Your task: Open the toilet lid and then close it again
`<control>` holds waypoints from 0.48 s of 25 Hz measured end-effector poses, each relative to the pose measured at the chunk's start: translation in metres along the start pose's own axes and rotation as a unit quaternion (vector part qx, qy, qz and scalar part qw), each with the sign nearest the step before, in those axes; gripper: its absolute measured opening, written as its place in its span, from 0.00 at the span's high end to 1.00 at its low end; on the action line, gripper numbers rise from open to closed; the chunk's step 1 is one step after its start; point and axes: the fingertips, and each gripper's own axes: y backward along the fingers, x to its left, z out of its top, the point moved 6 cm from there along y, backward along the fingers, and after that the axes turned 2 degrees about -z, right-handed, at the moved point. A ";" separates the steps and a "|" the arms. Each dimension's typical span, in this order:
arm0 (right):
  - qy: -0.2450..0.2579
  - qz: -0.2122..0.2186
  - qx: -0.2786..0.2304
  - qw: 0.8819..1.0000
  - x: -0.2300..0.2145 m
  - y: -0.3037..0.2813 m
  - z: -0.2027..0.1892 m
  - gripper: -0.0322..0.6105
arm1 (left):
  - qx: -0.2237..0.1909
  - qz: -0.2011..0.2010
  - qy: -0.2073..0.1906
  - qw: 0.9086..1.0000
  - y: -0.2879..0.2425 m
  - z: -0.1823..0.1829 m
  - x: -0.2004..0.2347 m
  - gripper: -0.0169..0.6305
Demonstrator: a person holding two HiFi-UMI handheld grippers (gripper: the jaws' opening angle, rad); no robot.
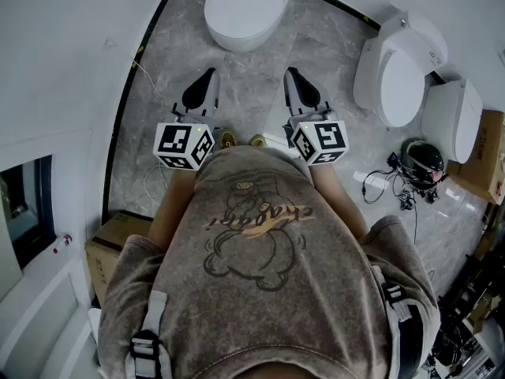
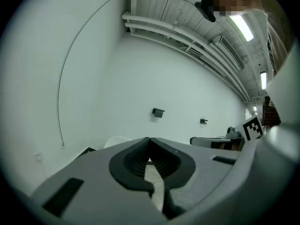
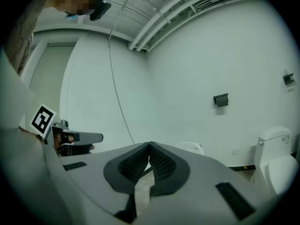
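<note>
Fingers (image 2: 136, 161) closed on nothing, left gripper (image 1: 208, 76) and right gripper (image 1: 292, 76) point level toward toilet (image 1: 245, 10).

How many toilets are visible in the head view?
3: the front toilet at the top; the middle toilet and the far-right toilet at the right. Others may be hidden.

Grey marble floor (image 1: 252, 73), white walls (image 2: 140, 78), ceiling striplight (image 2: 242, 26).
</note>
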 end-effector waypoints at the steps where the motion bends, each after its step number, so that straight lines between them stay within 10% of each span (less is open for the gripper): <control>1: -0.001 0.000 0.000 1.000 -0.001 0.000 -0.001 0.91 | 0.000 0.000 0.000 1.000 -0.002 -0.001 -0.001 0.96; 12: -0.032 0.020 -0.015 0.999 -0.026 -0.009 -0.008 0.91 | 0.006 0.010 -0.002 1.000 -0.023 -0.018 -0.006 0.96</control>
